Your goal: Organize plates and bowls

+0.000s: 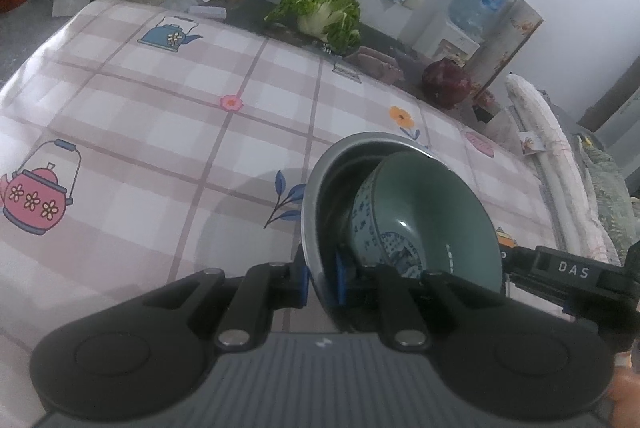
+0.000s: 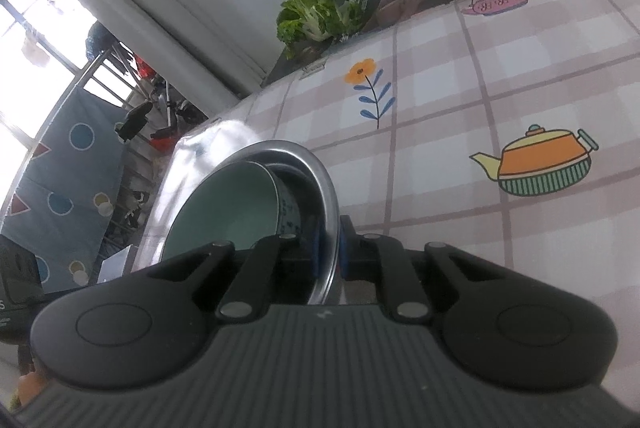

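Now | left claw (image 1: 322,278), right claw (image 2: 328,248) clamp metal bowl (image 1: 316,196) rim | ceramic bowl (image 1: 432,208) inside

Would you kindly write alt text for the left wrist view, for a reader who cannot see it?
The left gripper is shut on the rim of a metal bowl with a green ceramic bowl nested inside. Behind lies a checked tablecloth printed with teapots; a leafy cabbage sits at its far edge.
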